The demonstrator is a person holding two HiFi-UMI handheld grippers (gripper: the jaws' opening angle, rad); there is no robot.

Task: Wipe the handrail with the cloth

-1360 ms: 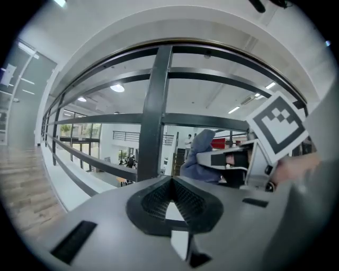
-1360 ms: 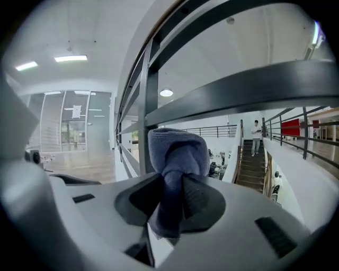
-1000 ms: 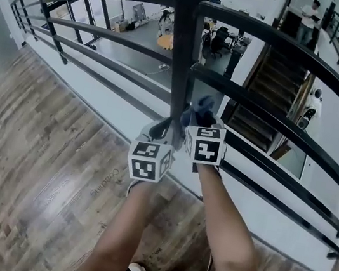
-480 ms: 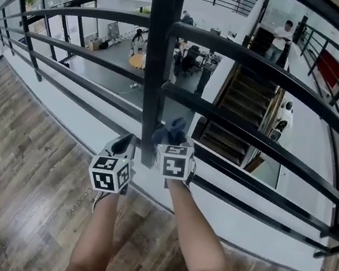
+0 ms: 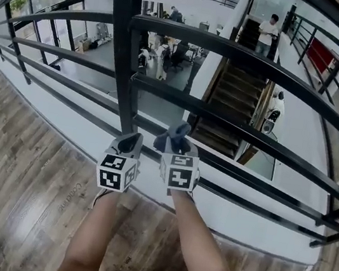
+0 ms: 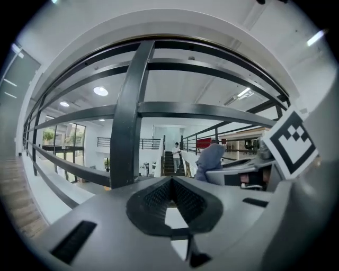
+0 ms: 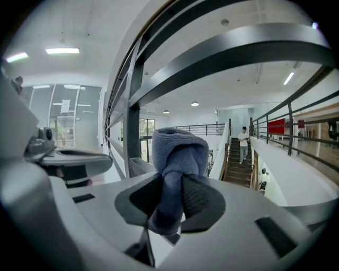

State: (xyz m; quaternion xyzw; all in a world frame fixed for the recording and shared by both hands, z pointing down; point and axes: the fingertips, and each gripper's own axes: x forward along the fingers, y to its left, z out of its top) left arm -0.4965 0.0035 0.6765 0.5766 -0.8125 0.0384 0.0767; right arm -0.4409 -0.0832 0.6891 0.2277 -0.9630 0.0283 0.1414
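A: What's the layout?

B: A black handrail runs left to right along the far edge of the wooden floor. Its bars are fixed to an upright post. Both grippers sit low, just right of that post, near the lower bars.

A: And the cloth?

B: The blue-grey cloth is bunched and pinched fast in the right gripper, its wad poking toward the bars. I can't tell if it touches one. The left gripper has its jaws pressed together on nothing.

A: How much is wiped?

B: Nothing shows it. I'd judge most remains, including the top bar and the long runs either way.

A: Any writing?

B: Faint lettering on the floor, unreadable. The marker cubes carry only square patterns.
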